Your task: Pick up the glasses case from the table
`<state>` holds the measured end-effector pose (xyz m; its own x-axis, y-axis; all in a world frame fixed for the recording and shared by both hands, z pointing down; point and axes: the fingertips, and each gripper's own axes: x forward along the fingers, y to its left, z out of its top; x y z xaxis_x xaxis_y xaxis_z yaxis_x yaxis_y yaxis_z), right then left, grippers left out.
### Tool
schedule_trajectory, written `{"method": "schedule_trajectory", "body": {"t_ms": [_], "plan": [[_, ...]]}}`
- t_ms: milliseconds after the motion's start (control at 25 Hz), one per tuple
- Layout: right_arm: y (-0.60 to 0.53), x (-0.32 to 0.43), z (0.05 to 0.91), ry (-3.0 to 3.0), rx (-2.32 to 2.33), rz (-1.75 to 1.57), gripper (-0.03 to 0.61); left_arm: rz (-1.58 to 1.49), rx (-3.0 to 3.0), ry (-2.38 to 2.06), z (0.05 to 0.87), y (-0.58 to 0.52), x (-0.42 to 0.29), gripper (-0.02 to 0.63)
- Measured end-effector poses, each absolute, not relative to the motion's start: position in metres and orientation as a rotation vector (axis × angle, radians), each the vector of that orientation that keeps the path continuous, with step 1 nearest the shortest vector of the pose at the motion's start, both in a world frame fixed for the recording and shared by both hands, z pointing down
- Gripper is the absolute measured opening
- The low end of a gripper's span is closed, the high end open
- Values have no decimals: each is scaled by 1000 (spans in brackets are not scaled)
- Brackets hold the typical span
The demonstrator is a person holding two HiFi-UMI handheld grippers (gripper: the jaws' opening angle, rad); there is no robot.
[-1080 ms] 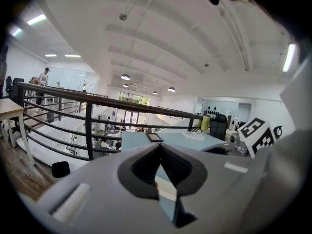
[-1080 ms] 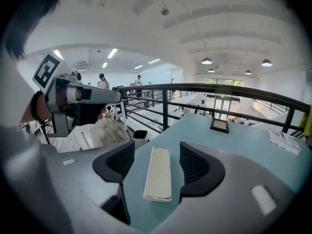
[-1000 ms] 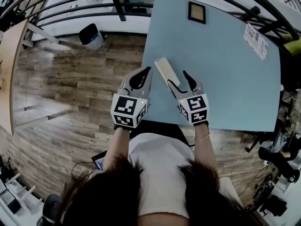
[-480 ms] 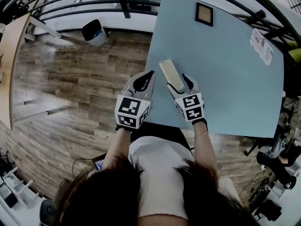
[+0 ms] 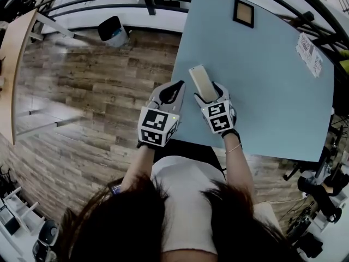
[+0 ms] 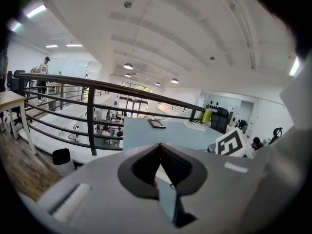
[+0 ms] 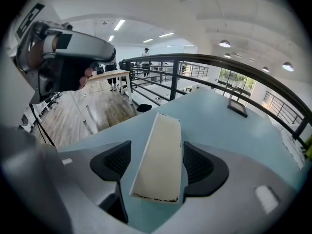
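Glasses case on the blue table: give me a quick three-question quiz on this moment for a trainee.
1. True or false: the pale cream rectangular glasses case lies between the jaws of the right gripper.
2. What stands near the far end of the light blue table?
A. a small dark-framed picture frame
B. a white mug
C. an open laptop
3. Which gripper has its jaws together with nothing in them?

Key
1. True. The jaws have just been opening and stand apart on either side of the case, not pressing on it.
2. A.
3. The left gripper.
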<state>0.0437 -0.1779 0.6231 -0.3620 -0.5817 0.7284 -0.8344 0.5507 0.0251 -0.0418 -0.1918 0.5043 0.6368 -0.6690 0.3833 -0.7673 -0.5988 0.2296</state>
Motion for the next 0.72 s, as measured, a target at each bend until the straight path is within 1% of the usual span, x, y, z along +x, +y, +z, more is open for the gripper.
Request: {"method": "schedule_trajectory", "body": {"t_ms": [200,720], "plan": [[-182,44,644,-2037,1112,464,318,368,2476,-1140,509,-191,-40,57],[-191,43,663,-2014,1075,522,324,364,2443,-1169,514,-193,-46,57]]}}
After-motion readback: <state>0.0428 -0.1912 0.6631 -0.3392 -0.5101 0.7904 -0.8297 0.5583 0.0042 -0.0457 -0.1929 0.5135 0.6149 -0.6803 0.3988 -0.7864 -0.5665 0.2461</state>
